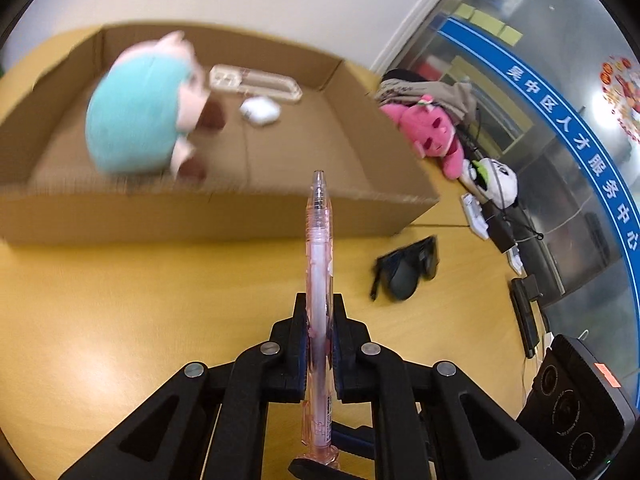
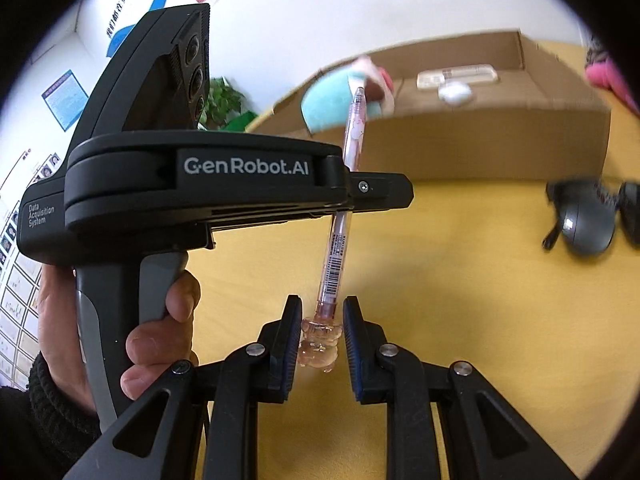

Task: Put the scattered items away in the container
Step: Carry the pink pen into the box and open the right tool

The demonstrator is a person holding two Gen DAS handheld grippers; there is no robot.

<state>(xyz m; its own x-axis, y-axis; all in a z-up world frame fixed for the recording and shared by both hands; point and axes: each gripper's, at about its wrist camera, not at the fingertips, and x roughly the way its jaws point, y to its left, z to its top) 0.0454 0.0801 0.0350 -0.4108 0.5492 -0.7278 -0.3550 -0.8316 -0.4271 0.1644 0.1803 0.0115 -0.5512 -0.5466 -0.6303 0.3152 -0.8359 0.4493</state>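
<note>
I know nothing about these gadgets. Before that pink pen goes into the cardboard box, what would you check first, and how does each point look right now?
1. Left gripper clamped on the pink pen: ok.
2. Right gripper clear of the pen's charm end: cannot tell; its fingers flank it.
3. Cardboard box open on top: ok.
4. Landing room beside the teal plush: ok.
5. Sunglasses off the path: ok.

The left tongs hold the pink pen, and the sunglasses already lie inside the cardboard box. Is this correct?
Not quite. The left tongs do hold the pink pen, but the sunglasses lie on the yellow table, outside the cardboard box. The left wrist view shows this.
</note>
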